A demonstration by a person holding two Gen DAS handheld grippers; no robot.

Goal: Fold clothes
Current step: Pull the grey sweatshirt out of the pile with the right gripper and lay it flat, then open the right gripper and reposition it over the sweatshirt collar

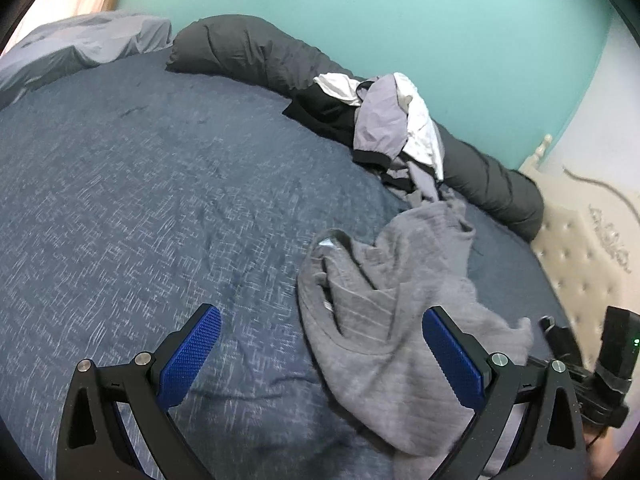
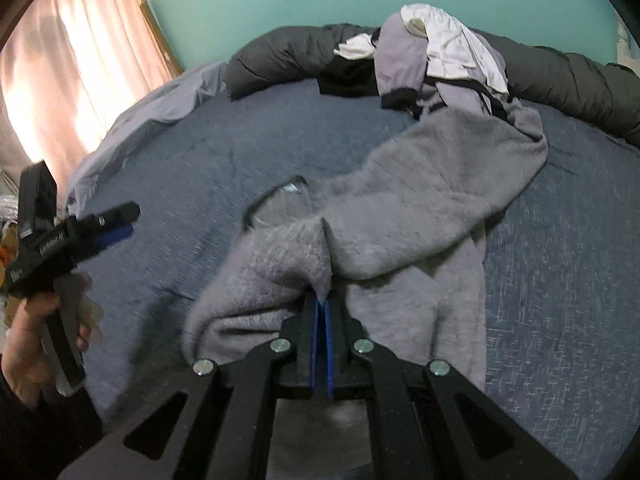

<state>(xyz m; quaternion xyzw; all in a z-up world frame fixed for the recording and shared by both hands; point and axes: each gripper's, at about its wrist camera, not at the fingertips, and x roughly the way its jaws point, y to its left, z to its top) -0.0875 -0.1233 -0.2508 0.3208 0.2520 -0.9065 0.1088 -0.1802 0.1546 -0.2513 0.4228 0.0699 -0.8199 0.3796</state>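
Observation:
A grey knit sweater (image 1: 400,300) (image 2: 420,208) lies crumpled on the blue bed cover (image 1: 140,200) (image 2: 192,160), its neck opening toward the middle of the bed. My right gripper (image 2: 322,300) is shut on a bunched fold of the sweater and pulls it up into a peak. It also shows at the lower right edge of the left wrist view (image 1: 554,330). My left gripper (image 1: 320,316) is open just above the bed, its right pad (image 1: 452,360) over the sweater and its left pad (image 1: 192,356) over bare cover. A hand holds this left gripper (image 2: 130,220).
A pile of lilac, white and black clothes (image 1: 396,120) (image 2: 432,52) rests against a rolled dark grey duvet (image 1: 248,48) along the teal wall. A tufted cream headboard (image 1: 580,260) is at the right. A light grey sheet (image 1: 80,44) and a curtain (image 2: 72,60) are at the left.

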